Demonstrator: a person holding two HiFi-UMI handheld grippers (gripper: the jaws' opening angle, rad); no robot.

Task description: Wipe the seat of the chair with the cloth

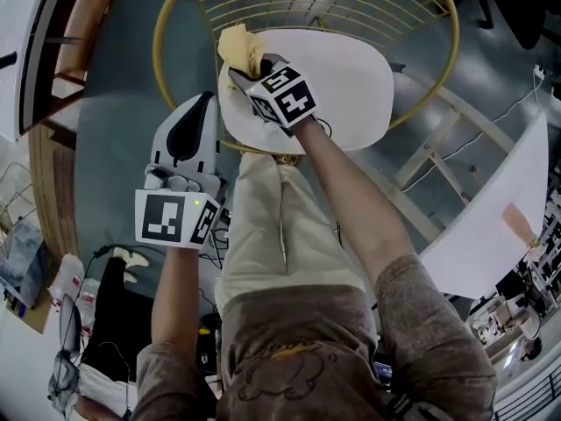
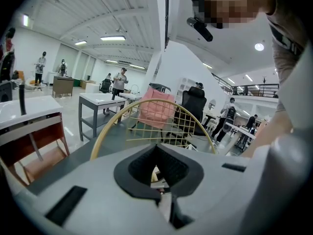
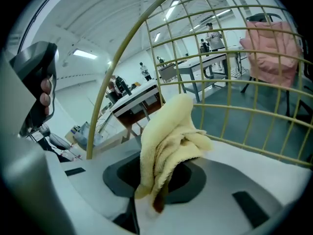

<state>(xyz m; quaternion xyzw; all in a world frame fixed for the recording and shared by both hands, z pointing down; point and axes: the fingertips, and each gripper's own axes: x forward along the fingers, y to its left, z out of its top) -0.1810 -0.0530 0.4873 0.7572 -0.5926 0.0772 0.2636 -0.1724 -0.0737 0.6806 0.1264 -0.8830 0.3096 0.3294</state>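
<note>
The chair has a white seat (image 1: 351, 77) and a gold wire back (image 1: 316, 3); it stands just ahead of my knees. My right gripper (image 1: 238, 73) is shut on a yellow cloth (image 1: 240, 46) at the seat's left edge. In the right gripper view the cloth (image 3: 168, 141) bunches up out of the jaws, with the seat (image 3: 254, 155) and wire back (image 3: 230, 82) behind it. My left gripper (image 1: 200, 105) hovers left of the seat, off the chair. Its jaws stand together with nothing between them in the left gripper view, where the left gripper (image 2: 159, 177) faces the gold back (image 2: 161, 126).
A wooden shelf unit (image 1: 61, 60) stands at the left and a white table (image 1: 491, 226) at the right. Bags and cables (image 1: 96, 279) lie on the floor by my left side. A pink-draped chair (image 3: 271, 48), tables and several people are farther off.
</note>
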